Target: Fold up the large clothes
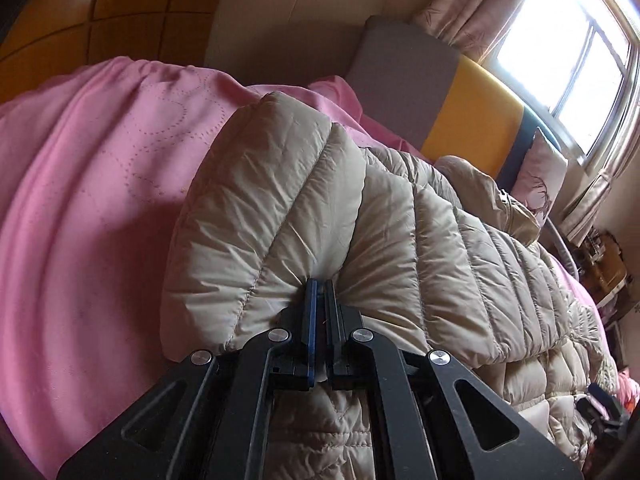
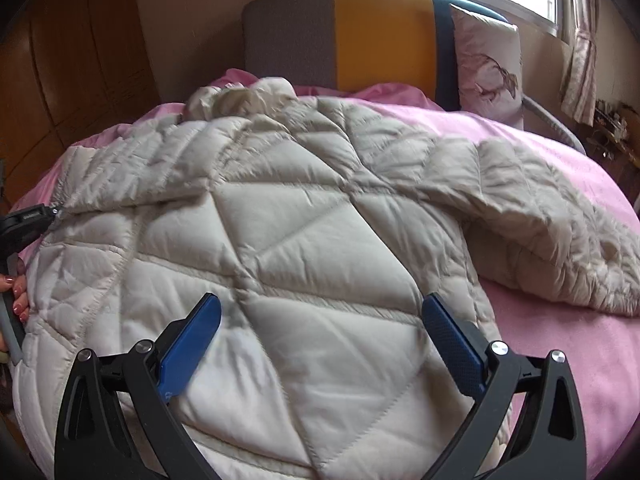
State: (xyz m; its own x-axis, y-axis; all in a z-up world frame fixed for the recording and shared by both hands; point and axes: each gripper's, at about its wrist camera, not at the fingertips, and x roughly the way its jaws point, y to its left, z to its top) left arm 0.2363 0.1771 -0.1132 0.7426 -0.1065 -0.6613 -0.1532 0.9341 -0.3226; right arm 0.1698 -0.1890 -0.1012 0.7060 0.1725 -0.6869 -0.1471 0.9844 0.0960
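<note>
Left wrist view: left gripper [image 1: 320, 292] has its fingers pinched together on a bunched edge of the beige quilted jacket [image 1: 280, 208], with a puffy fold raised above the pink bedspread [image 1: 80, 200]. Right wrist view: right gripper [image 2: 320, 332] hovers over the jacket's [image 2: 280, 240] lower back panel, blue pads [image 2: 192, 336] wide apart, nothing between them. The jacket lies spread across the bed, collar end toward the grey-and-yellow headboard [image 2: 380, 32], and one sleeve [image 2: 540, 232] trails out over the bedspread [image 2: 560, 360] on the view's right.

Judgement: the step in hand looks like folding the left side over the body.
- Left pinch reads secure, but padded shell fabric is slippery, so a slow carry suits it; a jerk could pull the edge free.
- A low lift should carry the edge across to roughly the midline, so the fold lands flat and trapped air pushes out.
- Right gripper is free; it could press on the centre panel as an anchor, or go for the loose sleeve.
- Risk: puffy fill springs back, so the crease wants pressing down before release.
</note>
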